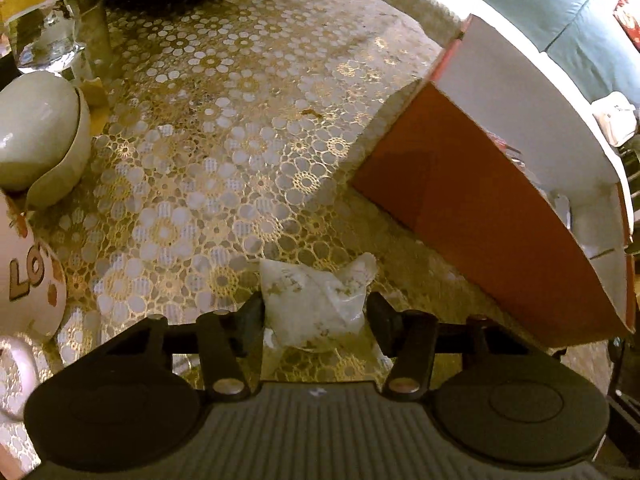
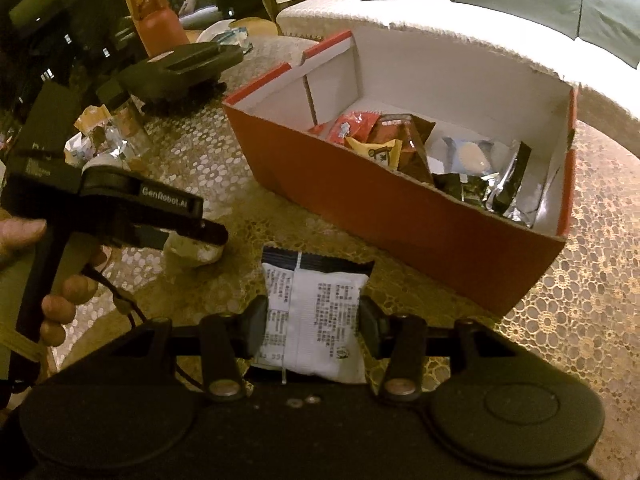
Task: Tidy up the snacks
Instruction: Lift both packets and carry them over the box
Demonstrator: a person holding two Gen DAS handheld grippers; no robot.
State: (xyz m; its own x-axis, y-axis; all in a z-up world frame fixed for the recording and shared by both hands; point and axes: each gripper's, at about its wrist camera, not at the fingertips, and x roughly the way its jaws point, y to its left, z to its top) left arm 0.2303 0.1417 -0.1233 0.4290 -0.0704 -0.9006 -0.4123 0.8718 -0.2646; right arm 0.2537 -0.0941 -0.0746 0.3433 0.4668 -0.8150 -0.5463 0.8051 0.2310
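A red cardboard box (image 2: 400,200) with a white inside stands on the lace-covered table (image 1: 240,120) and holds several snack packets (image 2: 400,140). My right gripper (image 2: 314,320) is shut on a white and black printed snack packet (image 2: 320,312), held just in front of the box's near wall. In the left wrist view my left gripper (image 1: 316,312) has both pads against a pale, translucent snack packet (image 1: 312,296) that lies on the table, left of the box (image 1: 480,220). The right wrist view shows that gripper (image 2: 212,236) from the side, over the same pale packet (image 2: 192,250).
A white bowl (image 1: 40,140), a glass (image 1: 92,28), a foil wrapper (image 1: 48,40) and a lettered mug (image 1: 28,272) crowd the table's left side. A red bottle (image 2: 160,20) and a black device (image 2: 180,68) stand further back. A hand (image 2: 60,304) grips the left tool.
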